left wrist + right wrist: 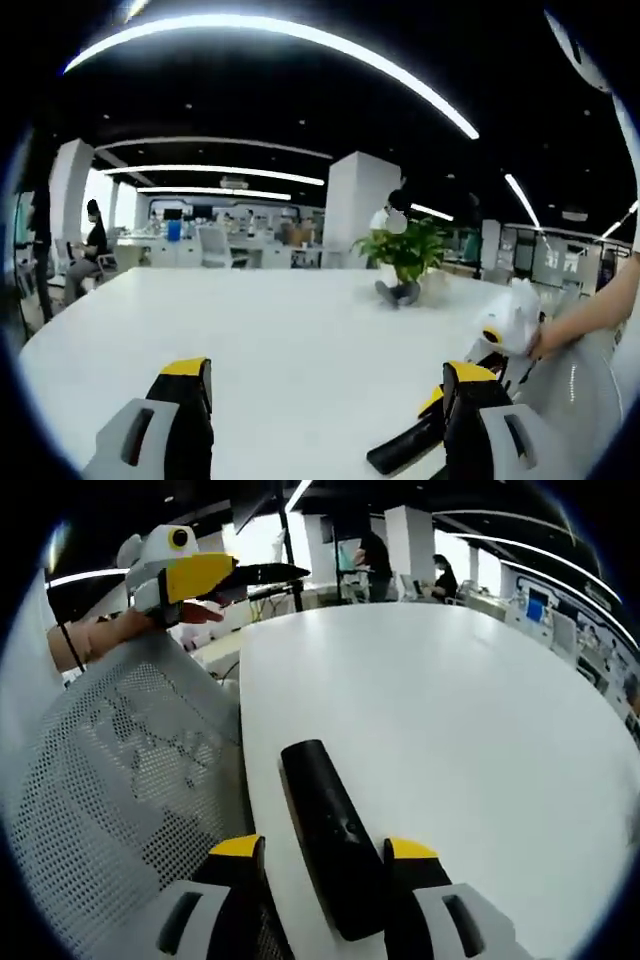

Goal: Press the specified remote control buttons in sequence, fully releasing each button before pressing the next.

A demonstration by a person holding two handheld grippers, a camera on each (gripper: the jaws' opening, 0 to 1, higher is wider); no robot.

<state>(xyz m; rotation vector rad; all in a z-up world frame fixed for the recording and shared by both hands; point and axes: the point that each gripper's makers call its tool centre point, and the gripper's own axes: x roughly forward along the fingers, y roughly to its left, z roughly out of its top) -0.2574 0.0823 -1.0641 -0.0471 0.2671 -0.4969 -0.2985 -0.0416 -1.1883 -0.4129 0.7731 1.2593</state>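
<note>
A black remote control [328, 835] lies lengthwise on the white table [470, 720], near its edge. My right gripper [325, 852] holds the remote's near end, a yellow-tipped jaw against each long side. In the left gripper view the remote [405, 452] pokes out at the bottom right, and the right gripper [505, 325] comes in above it, held by a hand. My left gripper [328, 385] is open wide over bare table, nothing between its jaws. In the right gripper view the left gripper [190, 575] hangs in the air at the upper left, well off the remote.
A grey mesh chair back [100, 780] stands against the table edge beside the remote. A potted green plant [405, 255] sits at the far side of the table. Desks, a white pillar and seated people are in the office beyond.
</note>
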